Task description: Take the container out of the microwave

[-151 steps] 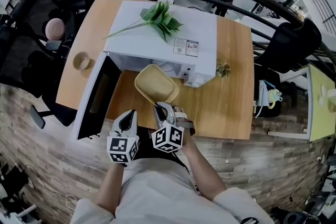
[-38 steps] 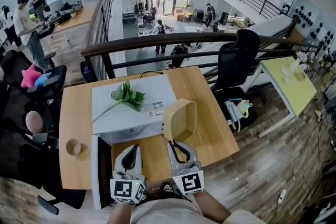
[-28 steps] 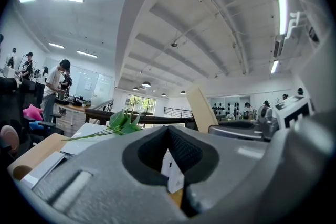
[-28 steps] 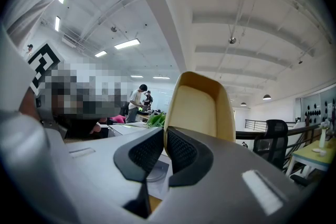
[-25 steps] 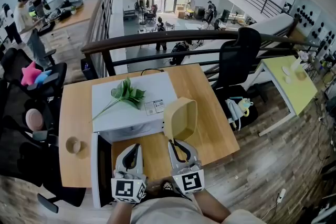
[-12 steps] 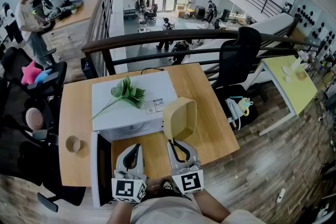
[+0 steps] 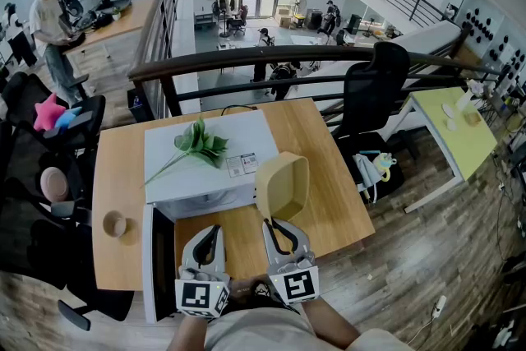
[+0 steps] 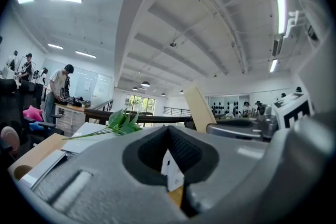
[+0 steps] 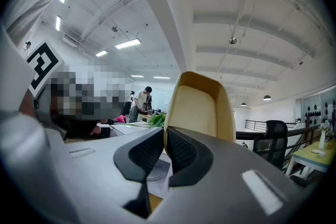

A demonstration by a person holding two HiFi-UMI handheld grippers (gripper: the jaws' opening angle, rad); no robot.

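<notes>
A wooden table (image 7: pixel 325 201) carries a white microwave (image 7: pixel 205 168), its door (image 7: pixel 158 259) swung open to the left. The yellow container (image 7: pixel 282 185) is outside the oven – tipped up on edge in the air just off the microwave's front right corner. The right gripper (image 7: pixel 278 233) is clamped tight on its rim. The left gripper (image 7: pixel 207 241) hangs beside it, jaws pressed together with nothing between them. A leafy sprig (image 7: pixel 197 145) lies on the microwave's top.

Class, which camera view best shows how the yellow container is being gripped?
The right gripper view: the right gripper pinches the container by its rim. The head view shows it tilted above the table; the left gripper view shows only its edge.
</notes>
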